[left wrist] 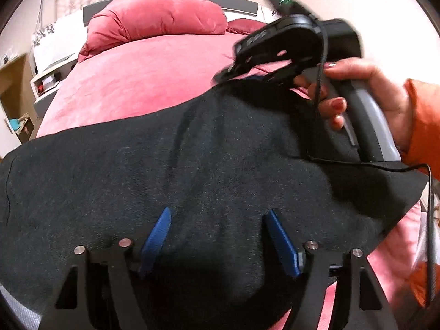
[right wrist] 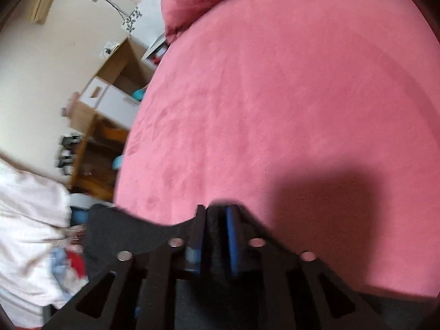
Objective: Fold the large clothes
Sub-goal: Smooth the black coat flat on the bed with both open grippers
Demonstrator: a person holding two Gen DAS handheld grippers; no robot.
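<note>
A large black garment (left wrist: 192,159) lies spread across the near part of a pink bed (left wrist: 143,82). My left gripper (left wrist: 217,217) is open just above the cloth, its blue pads (left wrist: 159,233) wide apart and empty. My right gripper (right wrist: 217,220) is shut on an edge of the black garment (right wrist: 115,231) and holds it lifted over the pink bed (right wrist: 288,96). In the left wrist view the right gripper's body (left wrist: 288,44) and the hand holding it sit at the garment's far right corner.
A pink pillow (left wrist: 156,13) lies at the head of the bed. A white and wooden bedside unit (right wrist: 110,96) stands to the left of the bed. White bedding and clutter (right wrist: 30,220) lie low on the left.
</note>
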